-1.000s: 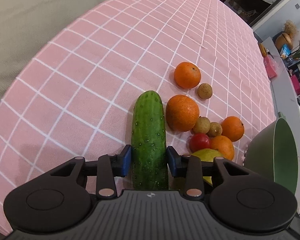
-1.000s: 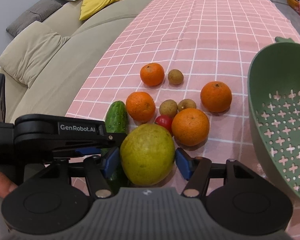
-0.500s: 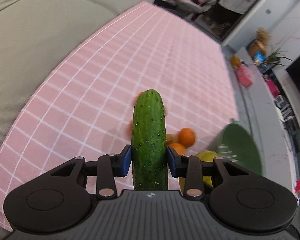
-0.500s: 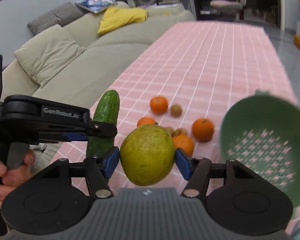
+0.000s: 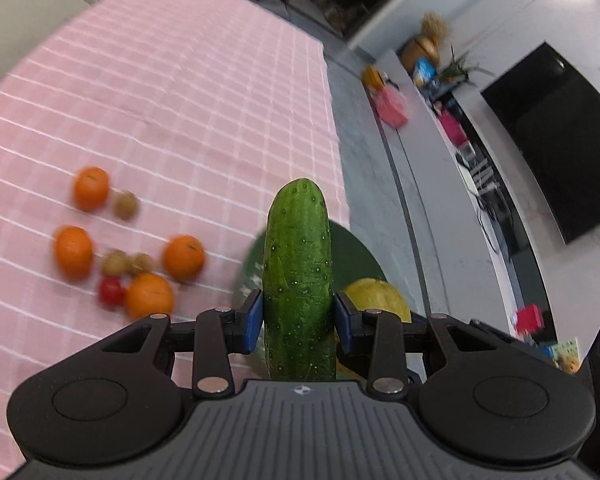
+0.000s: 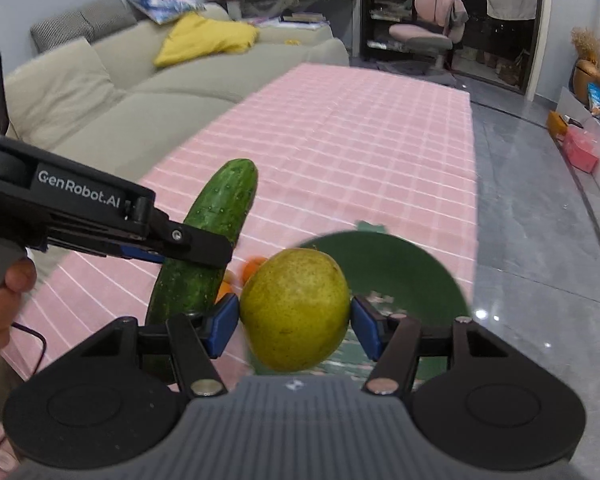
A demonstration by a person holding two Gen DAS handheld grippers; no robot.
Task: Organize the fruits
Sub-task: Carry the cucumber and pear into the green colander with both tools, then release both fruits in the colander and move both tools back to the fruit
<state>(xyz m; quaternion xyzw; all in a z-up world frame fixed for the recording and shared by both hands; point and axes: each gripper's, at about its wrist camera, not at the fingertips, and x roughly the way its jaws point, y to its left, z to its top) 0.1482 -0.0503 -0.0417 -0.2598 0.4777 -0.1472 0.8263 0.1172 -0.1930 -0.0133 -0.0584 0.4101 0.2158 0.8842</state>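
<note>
My left gripper (image 5: 298, 322) is shut on a green cucumber (image 5: 298, 264), held up in the air and pointing away from me. My right gripper (image 6: 294, 322) is shut on a yellow-green pear (image 6: 296, 312), also lifted off the table. The green colander bowl (image 6: 404, 268) lies below and just beyond the pear; in the left wrist view the colander bowl (image 5: 354, 256) shows behind the cucumber, with the pear (image 5: 376, 296) over it. The left gripper (image 6: 192, 246) with the cucumber (image 6: 216, 220) hangs to the left of the pear.
Several oranges (image 5: 184, 258), small brown fruits (image 5: 126, 204) and a red tomato (image 5: 111, 290) lie on the pink checked tablecloth (image 5: 180, 100). The table's right edge drops to a grey floor (image 6: 540, 200). A beige sofa (image 6: 100, 96) runs along the left. A hand (image 6: 0, 308) holds the left gripper.
Both grippers have risen off the table with the cucumber and the pear and swung right, over the green bowl. The fruits left on the cloth now lie lower left.
</note>
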